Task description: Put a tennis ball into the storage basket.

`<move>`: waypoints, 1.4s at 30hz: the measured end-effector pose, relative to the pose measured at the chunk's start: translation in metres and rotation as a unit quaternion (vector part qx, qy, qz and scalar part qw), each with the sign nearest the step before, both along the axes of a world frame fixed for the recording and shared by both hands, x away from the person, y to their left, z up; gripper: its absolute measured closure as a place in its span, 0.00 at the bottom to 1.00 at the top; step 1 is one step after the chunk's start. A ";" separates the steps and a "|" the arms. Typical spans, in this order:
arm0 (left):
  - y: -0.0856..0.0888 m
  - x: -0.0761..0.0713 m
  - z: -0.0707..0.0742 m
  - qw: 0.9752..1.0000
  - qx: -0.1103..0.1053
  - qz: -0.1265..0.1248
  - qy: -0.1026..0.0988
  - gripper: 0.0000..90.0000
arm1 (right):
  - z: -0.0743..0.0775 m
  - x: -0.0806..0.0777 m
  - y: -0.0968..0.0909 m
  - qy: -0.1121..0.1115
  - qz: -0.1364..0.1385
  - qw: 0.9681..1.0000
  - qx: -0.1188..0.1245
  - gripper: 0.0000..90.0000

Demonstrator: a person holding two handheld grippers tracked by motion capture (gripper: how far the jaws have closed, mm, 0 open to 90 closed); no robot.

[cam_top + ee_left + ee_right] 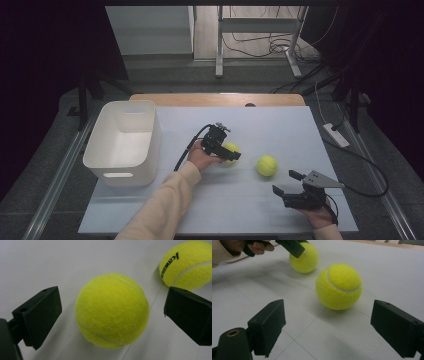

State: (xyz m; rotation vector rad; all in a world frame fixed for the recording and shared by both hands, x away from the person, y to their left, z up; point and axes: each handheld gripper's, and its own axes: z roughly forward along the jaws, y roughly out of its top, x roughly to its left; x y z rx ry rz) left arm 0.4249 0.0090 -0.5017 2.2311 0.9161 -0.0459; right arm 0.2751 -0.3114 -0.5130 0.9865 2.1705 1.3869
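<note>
The desk (280,125), covered by a pale sheet, carried a white bin (125,142) along its left edge and two tennis balls near the middle, a little toward the near edge. The nearer ball to the bin (231,150) lay directly between the jaws of the left gripper (223,148), which reached in from the bin's side; in the left gripper view that ball (112,311) sat centred in the gap, with clear space on either side, so the jaws were spread and not yet pressing it. The second ball (267,165) rested just to the right of the first, apart from it, and lay ahead of the right gripper (288,182), which waited near the desk's near right corner with its jaws likewise spread wide and holding nothing. A ball has no long axis, so the grip likely depended only on closing squarely; the left gripper was plainly the nearer to a catch.
</note>
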 end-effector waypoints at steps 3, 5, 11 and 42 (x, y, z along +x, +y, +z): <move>-0.002 0.001 -0.004 1.000 0.004 -0.001 0.007 0.03 | 0.000 0.000 0.000 0.000 0.001 1.000 0.001 0.14; -0.002 0.002 -0.005 1.000 0.007 -0.002 0.009 0.04 | 0.000 0.000 0.000 0.000 0.000 1.000 0.000 0.14; -0.004 0.001 -0.007 1.000 0.011 -0.008 0.011 0.13 | 0.000 0.000 0.000 0.001 0.000 1.000 0.000 0.14; 0.011 -0.012 0.016 0.999 -0.008 -0.019 -0.039 0.30 | 0.001 -0.001 -0.001 -0.005 -0.002 1.000 0.003 0.14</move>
